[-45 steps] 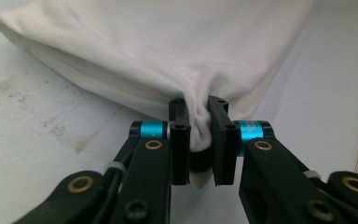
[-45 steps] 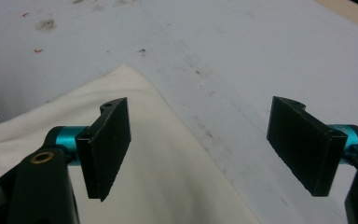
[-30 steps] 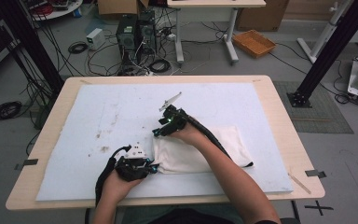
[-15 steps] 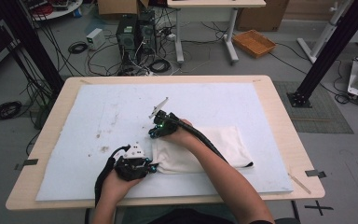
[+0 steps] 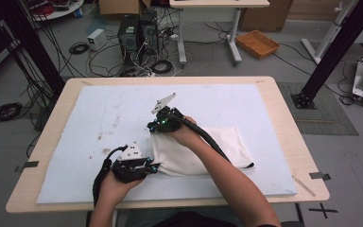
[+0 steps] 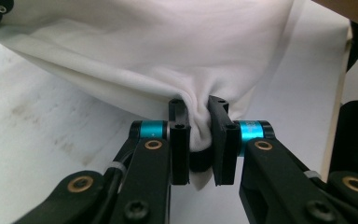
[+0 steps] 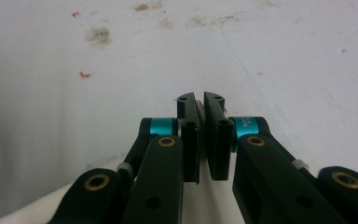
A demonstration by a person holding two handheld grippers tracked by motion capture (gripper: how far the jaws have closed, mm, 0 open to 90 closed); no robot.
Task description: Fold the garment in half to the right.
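A: High view first: the table carries a white mat, and the white cloth lies on the mat's near right part, already doubled over into a rough rectangle. Where do the hands sit?

B: The left gripper is at the cloth's near left corner, and the right gripper is at its far left corner, the forearm lying across the fabric.

A: What does each one hold?

B: In the left gripper view the jaws are nearly together with a bunched fold of cloth squeezed between the pads, so that corner is firmly caught. In the right gripper view the right gripper has its jaws just closed to a thin slit. White cloth shows under them near the bottom, but I cannot tell whether any edge is really pinched between the pads.

A: So the step looks like taking both left corners to fold or lift that side.

B: That is my reading. To do it well, I would check the right grip with a small lift before any big move. If the corner slips out, reopen and bite deeper. Then raise both corners together and level, keep the edge between them taut, and carry it toward the right so the fold lands square.
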